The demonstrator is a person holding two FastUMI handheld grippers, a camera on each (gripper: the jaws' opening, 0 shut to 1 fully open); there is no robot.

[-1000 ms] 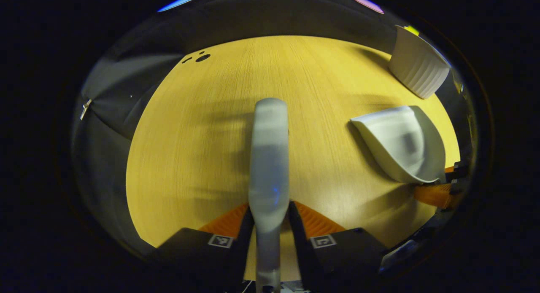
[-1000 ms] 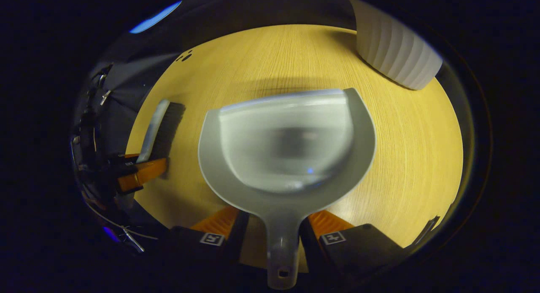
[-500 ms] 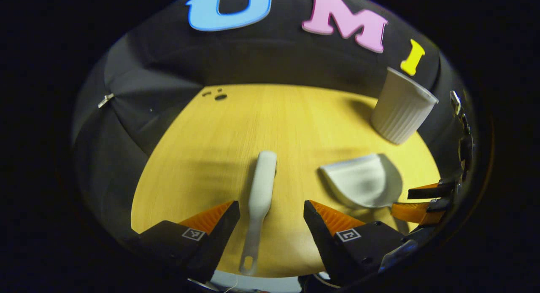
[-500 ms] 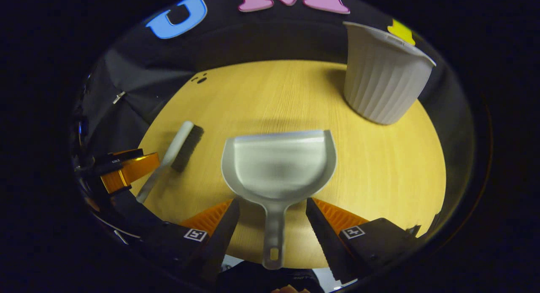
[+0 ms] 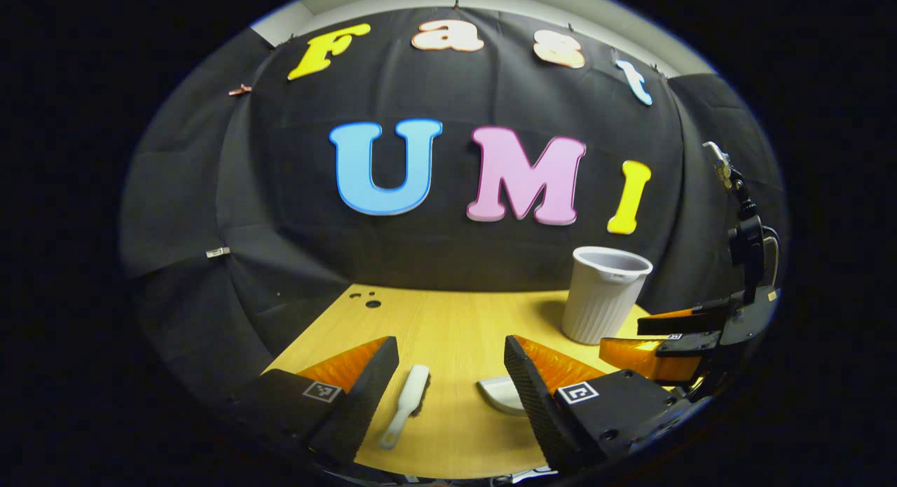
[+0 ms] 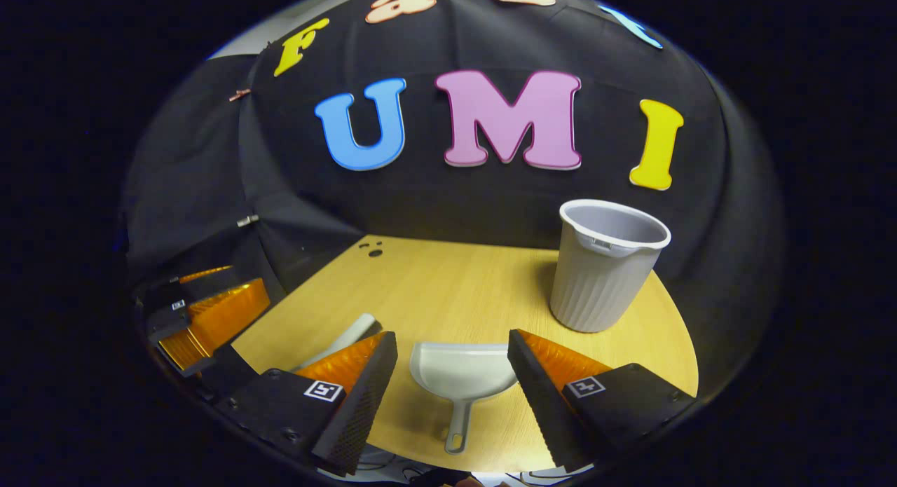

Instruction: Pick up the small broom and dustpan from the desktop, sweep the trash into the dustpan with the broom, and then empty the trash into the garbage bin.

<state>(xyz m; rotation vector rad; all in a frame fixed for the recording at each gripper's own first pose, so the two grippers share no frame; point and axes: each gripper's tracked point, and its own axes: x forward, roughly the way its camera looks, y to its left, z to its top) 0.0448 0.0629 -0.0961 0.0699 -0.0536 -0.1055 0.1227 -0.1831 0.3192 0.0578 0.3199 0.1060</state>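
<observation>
The small white broom (image 5: 408, 403) lies flat on the wooden desktop (image 5: 448, 326), its handle toward me; the broom (image 6: 345, 339) pokes out behind a finger in the right gripper view. My left gripper (image 5: 450, 385) hangs open above and behind it, holding nothing. The grey dustpan (image 6: 462, 375) rests on the desk with its handle toward me; a corner of the dustpan (image 5: 496, 394) peeks past a finger in the left gripper view. My right gripper (image 6: 452, 389) stands open above it, empty. The other gripper (image 5: 666, 340) sits at the right edge of the left gripper view.
A white ribbed garbage bin (image 6: 606, 273) stands upright at the back right of the desk; the bin (image 5: 603, 294) is beyond the dustpan. Small dark holes (image 6: 373, 249) mark the desk's far left corner. The desk's near edge lies just below both tools.
Both grippers let go: the left opened off the broom, the right off the dustpan. Both pulled back and up, leaving the tools lying on the desk.
</observation>
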